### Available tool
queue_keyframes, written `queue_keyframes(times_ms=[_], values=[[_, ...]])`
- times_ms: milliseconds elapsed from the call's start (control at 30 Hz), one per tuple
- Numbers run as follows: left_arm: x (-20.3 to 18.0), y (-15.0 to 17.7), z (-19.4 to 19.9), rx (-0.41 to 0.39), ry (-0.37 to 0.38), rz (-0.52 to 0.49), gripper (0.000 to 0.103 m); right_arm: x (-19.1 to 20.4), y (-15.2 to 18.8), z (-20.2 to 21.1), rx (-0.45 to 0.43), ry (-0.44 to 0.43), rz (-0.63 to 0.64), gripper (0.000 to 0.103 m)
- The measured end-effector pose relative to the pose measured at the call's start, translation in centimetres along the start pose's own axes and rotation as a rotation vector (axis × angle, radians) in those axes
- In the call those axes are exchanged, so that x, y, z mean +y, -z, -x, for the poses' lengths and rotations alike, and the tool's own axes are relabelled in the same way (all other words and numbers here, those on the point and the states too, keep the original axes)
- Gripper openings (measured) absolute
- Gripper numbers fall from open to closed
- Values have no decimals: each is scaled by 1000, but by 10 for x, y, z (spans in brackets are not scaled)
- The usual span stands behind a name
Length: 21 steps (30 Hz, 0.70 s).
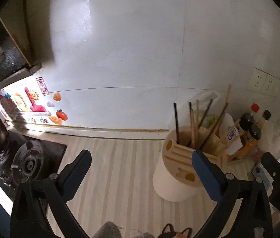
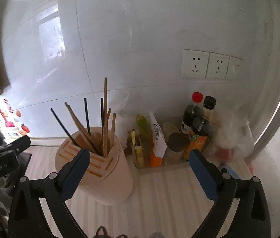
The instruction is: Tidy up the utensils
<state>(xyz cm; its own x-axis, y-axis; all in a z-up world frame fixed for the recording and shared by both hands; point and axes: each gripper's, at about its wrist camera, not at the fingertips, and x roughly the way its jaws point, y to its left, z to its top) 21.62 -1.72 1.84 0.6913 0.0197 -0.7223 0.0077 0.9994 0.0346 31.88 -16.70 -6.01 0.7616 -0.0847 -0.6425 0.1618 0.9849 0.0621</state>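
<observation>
Chopsticks (image 2: 92, 127), a mixed bundle of brown wooden and thin black sticks, stand in the round well of a cream plastic cylindrical utensil holder (image 2: 108, 178) on the pale striped countertop (image 2: 159, 208). Their long axes run near vertical, tips down in the well and free ends fanning upward between about 11 and 1 o'clock, because the loose well lets each stick lean against its rim. Slots across the holder's sloped top are empty, as far as the pictures show.

At the holder's 3 o'clock, a tray of sauce bottles (image 2: 197, 123) and packets sits against the white tiled wall, likely parked in the corner to leave the counter free. Wall sockets (image 2: 205, 64) are at 1 o'clock, above them. In the left wrist view a black gas stove burner (image 1: 29, 162) lies at 9 o'clock, well apart from the holder.

The left gripper (image 1: 142, 172) has its blue-padded fingers spread wide with nothing between them, and the right gripper (image 2: 140, 170) likewise gapes empty; both hover near the holder, touching nothing. The sticks look already stowed.
</observation>
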Motion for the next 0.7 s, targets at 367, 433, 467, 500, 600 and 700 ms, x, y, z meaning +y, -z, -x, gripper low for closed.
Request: queue_keyframes(times_ms=[367, 433, 467, 500, 600, 700], values=[[-22, 32, 109, -68, -11, 12, 103, -30, 10, 98, -43, -13, 18, 101], [-24, 42, 134, -83, -16, 10, 103, -35, 15, 123, -51, -12, 23, 101], [-25, 45, 144, -87, -17, 10, 103, -38, 17, 135, -52, -14, 25, 101], [-25, 50, 155, -90, -15, 11, 103, -41, 19, 148, -53, -17, 26, 102], [-24, 63, 187, -103, -15, 11, 103, -45, 26, 183, -56, -25, 41, 103], [-22, 74, 212, -107, -27, 8, 103, -48, 33, 219, -80, -25, 45, 103]])
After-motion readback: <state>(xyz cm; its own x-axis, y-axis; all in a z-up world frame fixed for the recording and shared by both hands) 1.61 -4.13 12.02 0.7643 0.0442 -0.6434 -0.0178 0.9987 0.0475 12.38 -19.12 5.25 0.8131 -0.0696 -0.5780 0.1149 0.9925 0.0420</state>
